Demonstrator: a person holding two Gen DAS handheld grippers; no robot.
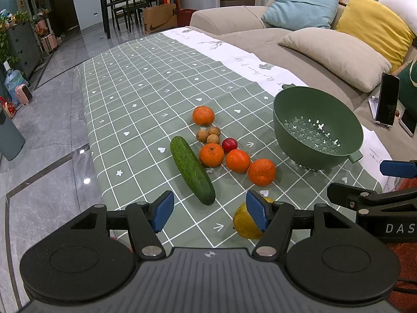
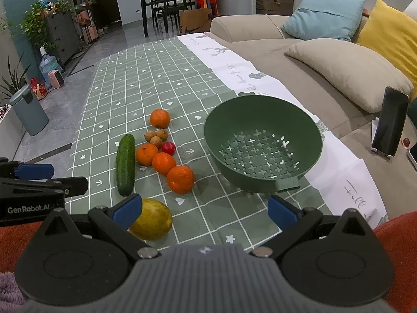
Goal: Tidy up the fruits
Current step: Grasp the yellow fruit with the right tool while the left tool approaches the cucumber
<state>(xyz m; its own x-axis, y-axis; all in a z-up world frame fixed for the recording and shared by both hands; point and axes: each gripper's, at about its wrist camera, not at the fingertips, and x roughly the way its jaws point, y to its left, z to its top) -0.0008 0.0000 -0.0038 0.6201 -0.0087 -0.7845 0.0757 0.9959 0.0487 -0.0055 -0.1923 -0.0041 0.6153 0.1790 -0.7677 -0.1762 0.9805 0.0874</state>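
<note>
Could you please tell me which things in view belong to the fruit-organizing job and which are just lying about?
Job: four oranges, three small brown fruits, red fruit, yellow-green fruit, cucumber, empty green colander.

Lying about: phone on stand, sofa cushions, Nike paper bag.

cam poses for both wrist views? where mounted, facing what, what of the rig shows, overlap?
Left wrist: on the left gripper, angled down over the checked tablecloth; its open blue fingers frame the cucumber; the right gripper shows at the right edge.
Right wrist: on the right gripper, angled down toward the green colander; open fingers, left gripper at the left edge.
Shared: cucumber, four oranges, the yellow-green fruit, colander, sofa.
</note>
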